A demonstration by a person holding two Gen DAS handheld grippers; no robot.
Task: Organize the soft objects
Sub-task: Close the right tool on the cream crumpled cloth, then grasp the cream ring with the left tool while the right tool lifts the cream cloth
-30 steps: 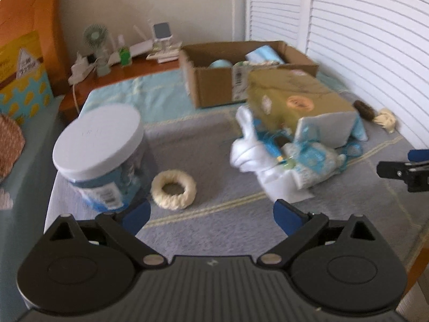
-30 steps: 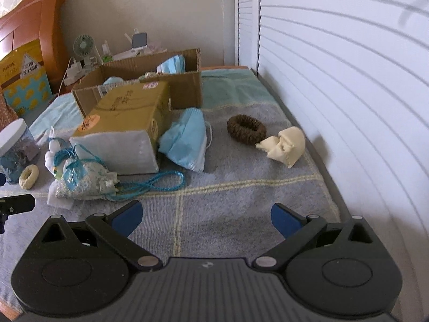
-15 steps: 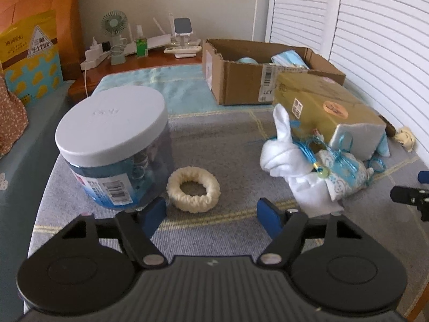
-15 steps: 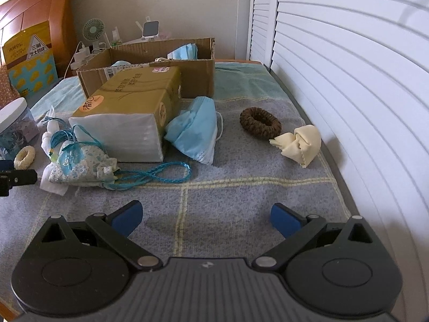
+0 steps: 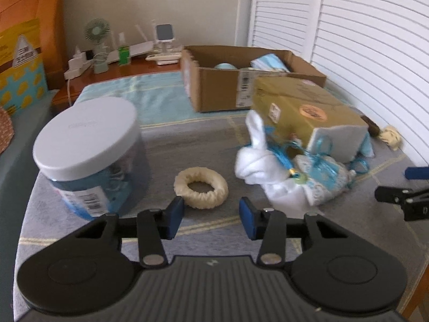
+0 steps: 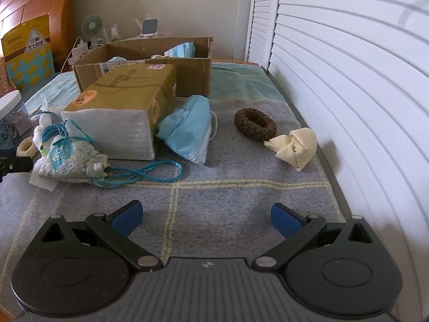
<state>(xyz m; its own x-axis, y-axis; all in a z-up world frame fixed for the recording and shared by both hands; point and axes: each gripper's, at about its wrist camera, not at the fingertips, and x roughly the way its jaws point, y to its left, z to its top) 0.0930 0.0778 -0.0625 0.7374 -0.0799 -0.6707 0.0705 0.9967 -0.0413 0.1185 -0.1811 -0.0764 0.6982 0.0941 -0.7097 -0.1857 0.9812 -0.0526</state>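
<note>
A cream scrunchie point(image 5: 201, 191) lies on the grey blanket just beyond my left gripper point(image 5: 211, 216), which is open and empty, its jaws partly closed in. A white cloth point(image 5: 257, 161) and a blue drawstring pouch point(image 5: 325, 179) lie to its right. In the right wrist view my right gripper point(image 6: 205, 218) is wide open and empty above the blanket. Beyond it lie the pouch point(image 6: 72, 161), a blue face mask point(image 6: 187, 131), a brown scrunchie point(image 6: 254, 124) and a cream cloth point(image 6: 296, 145). An open cardboard box point(image 6: 150, 64) at the back holds masks.
A jar with a white lid point(image 5: 91, 155) stands left of the cream scrunchie. A tissue pack point(image 6: 120, 112) lies in front of the cardboard box. White shutter doors point(image 6: 348, 80) run along the right. A nightstand with a fan point(image 5: 97, 45) stands behind.
My left gripper's jaws have narrowed and it has moved closer to the cream scrunchie. My right gripper has moved slightly forward and stays wide open.
</note>
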